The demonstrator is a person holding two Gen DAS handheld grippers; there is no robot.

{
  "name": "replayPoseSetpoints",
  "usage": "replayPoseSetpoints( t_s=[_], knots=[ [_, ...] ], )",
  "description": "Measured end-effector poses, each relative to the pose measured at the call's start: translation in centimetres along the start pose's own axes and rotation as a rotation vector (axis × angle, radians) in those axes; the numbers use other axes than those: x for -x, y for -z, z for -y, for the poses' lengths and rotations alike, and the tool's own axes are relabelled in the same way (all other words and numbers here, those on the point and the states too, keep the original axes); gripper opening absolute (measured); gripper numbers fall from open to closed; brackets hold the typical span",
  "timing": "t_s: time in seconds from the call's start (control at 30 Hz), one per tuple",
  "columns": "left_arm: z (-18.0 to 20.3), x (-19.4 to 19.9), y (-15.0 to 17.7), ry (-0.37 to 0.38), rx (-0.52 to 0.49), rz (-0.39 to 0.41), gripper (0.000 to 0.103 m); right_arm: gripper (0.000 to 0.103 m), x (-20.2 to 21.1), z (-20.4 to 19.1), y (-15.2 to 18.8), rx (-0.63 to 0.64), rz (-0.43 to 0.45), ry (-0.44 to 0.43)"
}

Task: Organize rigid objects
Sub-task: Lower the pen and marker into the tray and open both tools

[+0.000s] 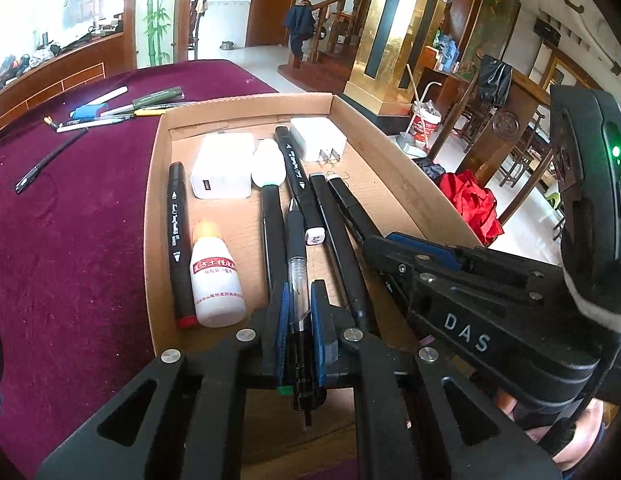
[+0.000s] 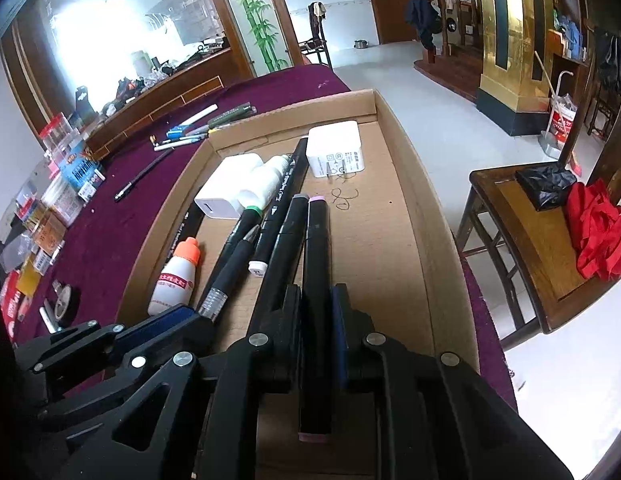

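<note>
Maroon velvet-covered table (image 1: 70, 220) bearing shallow corrugated cardboard tray (image 1: 390, 168), with smooth rigid items laid lengthwise in a row for order: markers, white chargers, plastic bottles. Left gripper (image 1: 300, 320) clenched on slim clear-barrelled pen (image 1: 296, 264), lying among the tray's markers; right gripper (image 2: 316, 312) clenched on matte black marker (image 2: 316, 280), pink-capped, beside its neighbours. Loose pens (image 1: 110, 112) left on cloth beyond tray, probably awaiting sorting.

Bare floor lies open along the right side of the shallow brown cardboard tray (image 2: 422, 216). Its left half is crowded: black markers (image 2: 288, 184), white squeeze bottles (image 2: 172, 280) and white plug chargers (image 2: 337, 148) block passage.
</note>
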State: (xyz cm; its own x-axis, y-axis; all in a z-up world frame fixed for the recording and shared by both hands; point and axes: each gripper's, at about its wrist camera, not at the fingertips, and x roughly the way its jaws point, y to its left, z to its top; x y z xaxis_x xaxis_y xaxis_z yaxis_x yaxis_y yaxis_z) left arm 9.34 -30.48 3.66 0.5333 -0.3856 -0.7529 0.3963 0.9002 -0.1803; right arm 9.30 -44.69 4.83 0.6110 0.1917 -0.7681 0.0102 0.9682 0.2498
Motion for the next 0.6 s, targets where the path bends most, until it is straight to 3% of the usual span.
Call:
replayPoseSetpoints(
  t_s=[0.6],
  knots=[
    [0.7,1.2,0.1,-0.068,-0.046,0.042,0.010,0.018,0.7,0.2,-0.1,-0.015,0.051,-0.010]
  ],
)
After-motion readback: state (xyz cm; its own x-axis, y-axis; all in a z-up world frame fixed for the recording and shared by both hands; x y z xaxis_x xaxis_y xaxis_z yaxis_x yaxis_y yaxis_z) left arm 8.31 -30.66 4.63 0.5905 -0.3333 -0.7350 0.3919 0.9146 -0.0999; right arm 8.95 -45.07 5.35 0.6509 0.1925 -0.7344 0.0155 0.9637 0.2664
